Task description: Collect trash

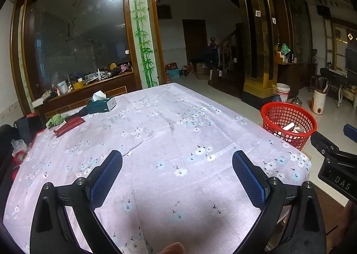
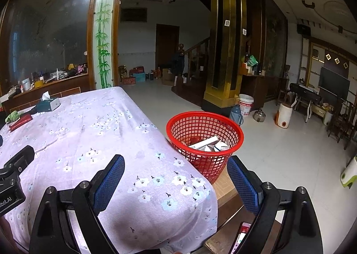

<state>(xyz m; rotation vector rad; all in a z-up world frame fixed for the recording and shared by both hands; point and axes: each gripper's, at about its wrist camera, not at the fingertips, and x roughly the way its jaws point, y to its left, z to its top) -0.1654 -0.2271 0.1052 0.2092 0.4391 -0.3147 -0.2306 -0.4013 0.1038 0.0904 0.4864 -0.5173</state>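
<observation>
left claw (image 1: 177, 160) wide open, empty, above counter (image 1: 156, 120) | right claw (image 2: 176, 167) open, empty | red basket (image 2: 204, 140) at 1 o'clock beside counter edge, for easy dropping; trash boxes (image 2: 206, 143) inside

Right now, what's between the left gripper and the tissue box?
Only bare flowered tablecloth, as the left wrist view shows. The open left gripper holds nothing, and the tissue box sits at the far left corner.
</observation>
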